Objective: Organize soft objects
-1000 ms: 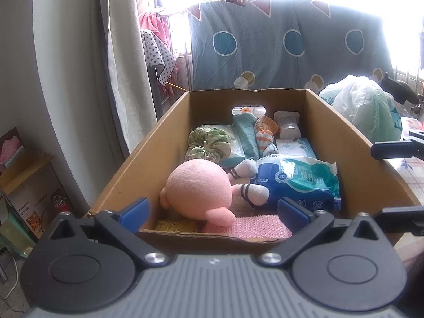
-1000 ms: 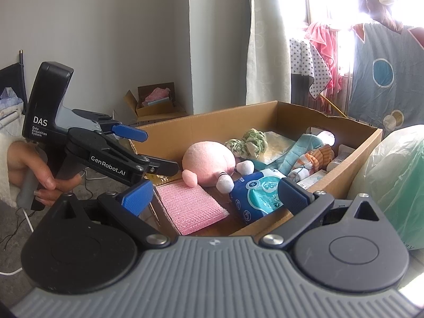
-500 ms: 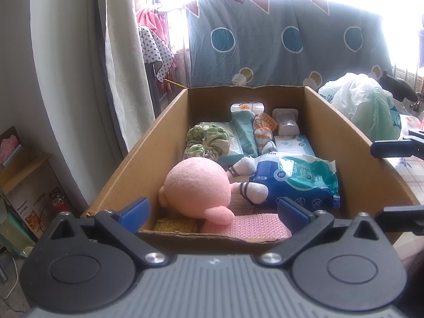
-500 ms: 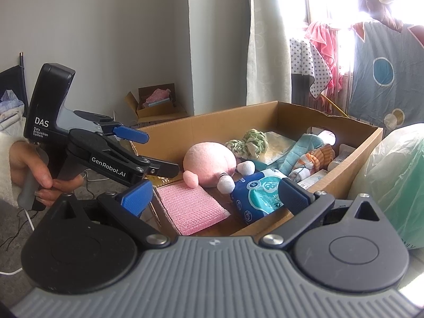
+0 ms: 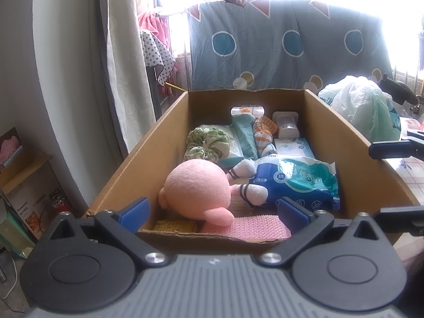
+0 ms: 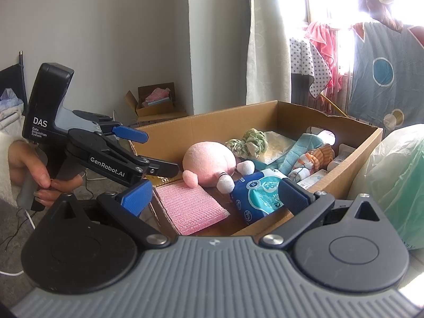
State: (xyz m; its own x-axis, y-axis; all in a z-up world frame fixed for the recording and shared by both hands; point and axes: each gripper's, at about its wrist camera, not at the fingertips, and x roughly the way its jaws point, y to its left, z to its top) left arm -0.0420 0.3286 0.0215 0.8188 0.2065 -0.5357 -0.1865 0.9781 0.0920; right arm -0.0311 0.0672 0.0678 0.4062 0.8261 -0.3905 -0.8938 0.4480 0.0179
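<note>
Claws (image 5: 213,209) agape; box (image 5: 148,156) floor mostly hidden.

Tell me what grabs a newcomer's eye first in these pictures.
The round pink plush toy stands out first, lying near the front of the open cardboard box, with a blue wipes pack beside it and a pink knitted cloth in front. Behind the box hangs a grey-blue blanket with big blue dots, backlit by the window. Both the left hand-held gripper and the right hand-held gripper are open and empty at the box's near edge.
</note>
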